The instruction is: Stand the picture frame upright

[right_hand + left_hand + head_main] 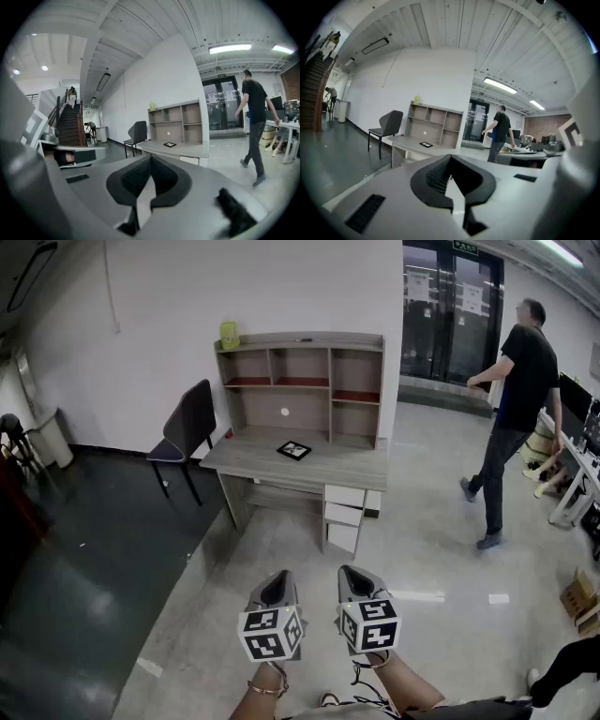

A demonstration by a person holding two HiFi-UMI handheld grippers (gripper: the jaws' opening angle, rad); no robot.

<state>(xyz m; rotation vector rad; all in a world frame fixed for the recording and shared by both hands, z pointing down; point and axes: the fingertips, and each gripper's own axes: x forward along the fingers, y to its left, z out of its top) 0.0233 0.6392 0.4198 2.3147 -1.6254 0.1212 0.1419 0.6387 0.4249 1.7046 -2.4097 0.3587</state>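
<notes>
Across the room from the person's two tools, a grey wooden desk (349, 471) with a shelved hutch (302, 381) stands against the white wall. On its top, toward the middle and in front of the hutch, the picture frame (294, 450) lies flat, a small dark square with a pale centre. It is well apart from both grippers. A dark chair (187, 427) stands just beside the desk's left end, and a yellow-green container (229, 335) sits on the hutch's top left corner. White drawers (343, 517) hang under the desk's right side.

Low in the head view, the left gripper (276, 577) and the right gripper (355, 574) are held side by side over the pale polished floor (281, 549), both pointing toward the desk. Each carries its marker cube at the rear.

The left gripper view shows its dark ribbed pads (436, 174) brought together at the tips, with nothing between them; the frame (425, 145) appears far off on the desk beyond. The right gripper view shows the same: pads (137, 176) closed tip to tip and empty, the frame (169, 145) small on the desktop ahead.

To the right, a person in a black shirt (517, 399) walks across the floor toward glass doors (452, 306). A cardboard box (579, 596) sits at the right edge, and a staircase (70, 126) shows at the left of the right gripper view.
</notes>
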